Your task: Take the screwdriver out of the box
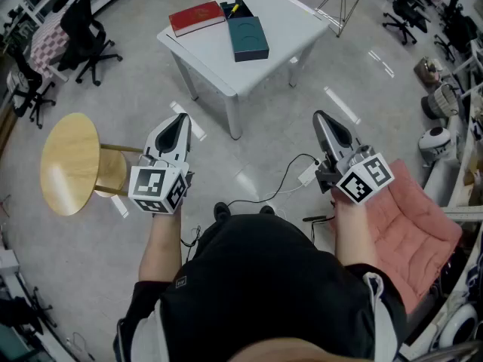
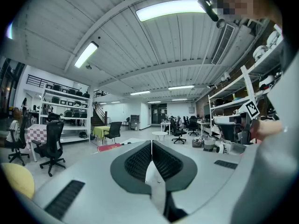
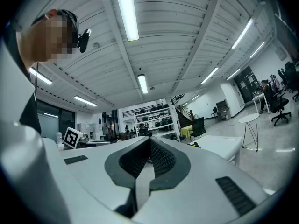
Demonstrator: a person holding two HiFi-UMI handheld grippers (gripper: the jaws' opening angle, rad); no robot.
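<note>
Left gripper (image 1: 181,117) and right gripper (image 1: 319,115), fingers closed empty, face one table (image 1: 296,26) bearing one red book (image 1: 198,17), one teal box (image 1: 249,38).

One steep view from above, two level views from low down.
The white square tabletop (image 1: 256,44) is looked down on from the head, from well back. It is also seen far off, edge-on, by the cameras set close behind the left tool (image 2: 151,143) and the right tool (image 3: 149,140), which are aimed forward.
</note>
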